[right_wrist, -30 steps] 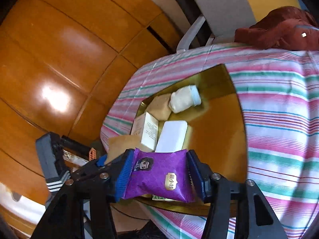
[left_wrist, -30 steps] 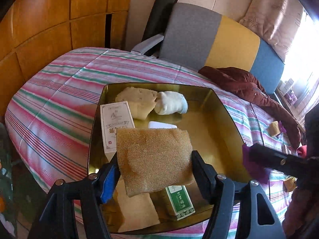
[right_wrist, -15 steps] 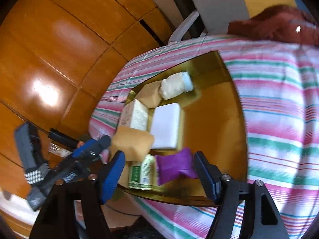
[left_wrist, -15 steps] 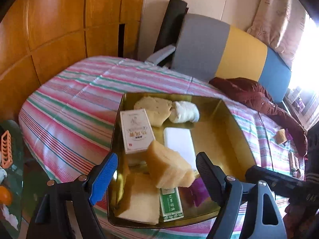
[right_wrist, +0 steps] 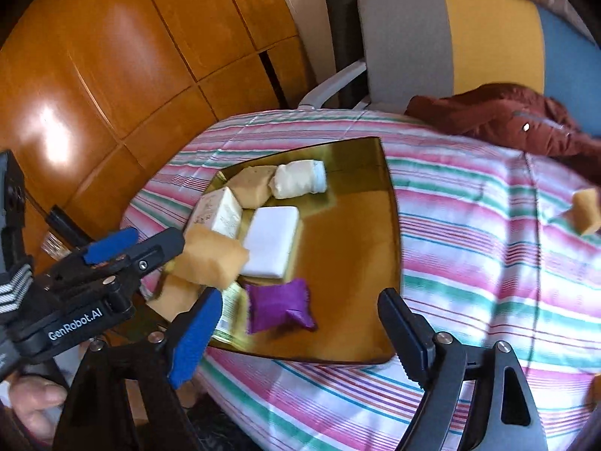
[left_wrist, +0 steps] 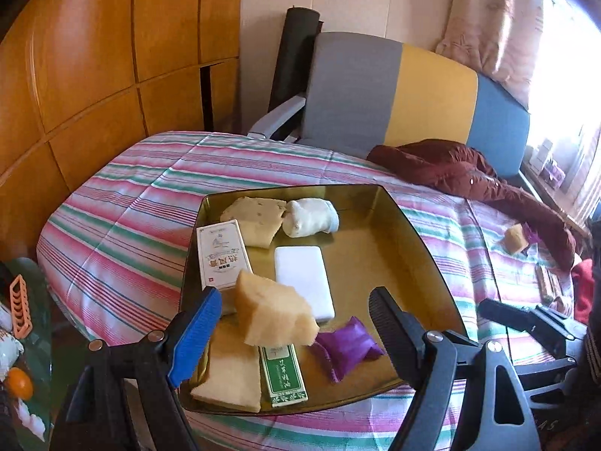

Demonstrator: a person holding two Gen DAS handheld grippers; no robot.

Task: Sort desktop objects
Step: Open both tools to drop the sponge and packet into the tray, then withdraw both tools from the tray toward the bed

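Both grippers, left (left_wrist: pixel 293 323) and right (right_wrist: pixel 296 323), have just been opening, jaws released and empty; sponge (left_wrist: pixel 272 312) and purple packet (right_wrist: pixel 280 306) are dropped in the tray (left_wrist: pixel 413 248) ahead of the fingers. Next, the sponge (right_wrist: pixel 586 210) out on the cloth is to be fetched.

Orange wood-panel wall (left_wrist: pixel 94 86), a grey-yellow-blue chair (left_wrist: pixel 405 101), and a curtained window (left_wrist: pixel 556 75) blasting in daylight.
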